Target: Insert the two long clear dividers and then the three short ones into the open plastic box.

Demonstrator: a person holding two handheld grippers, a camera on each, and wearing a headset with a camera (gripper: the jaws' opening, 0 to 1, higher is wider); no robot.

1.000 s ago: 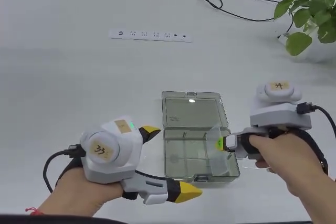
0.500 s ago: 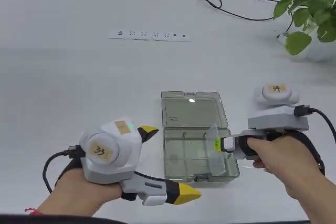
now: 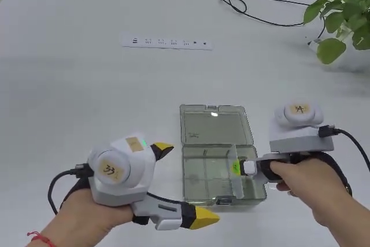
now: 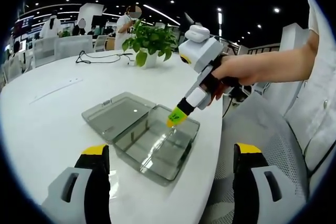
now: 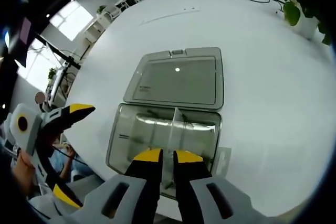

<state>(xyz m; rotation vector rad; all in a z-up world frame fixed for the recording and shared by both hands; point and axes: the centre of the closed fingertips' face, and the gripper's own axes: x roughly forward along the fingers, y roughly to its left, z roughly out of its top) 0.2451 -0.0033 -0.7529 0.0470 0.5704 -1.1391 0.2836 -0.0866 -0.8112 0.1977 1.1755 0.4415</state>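
One clear divider [image 3: 237, 184] goes down into the open plastic box [image 3: 184, 172] on the white bench [image 3: 87, 85]. A second ago it hung tilted over the box's right end; now it stands near upright between the walls, running front to back. My right gripper [image 3: 236, 168] is pinched on its top edge, jaws together on the sheet (the right gripper view looks straight along the divider's line into the box). My left gripper [image 3: 182, 183] has not moved in that time. It hovers just beside the box's front left corner, jaws wide apart, holding nothing. Faint lines of other partitions [image 5: 152, 121] show in the box, at least one running the long way, though I cannot count them through the clear plastic. By its direction I judge this piece one of the short ones, so the task looks to be in its later half. Whether it is fully seated I cannot tell; a press before letting go seems wise.
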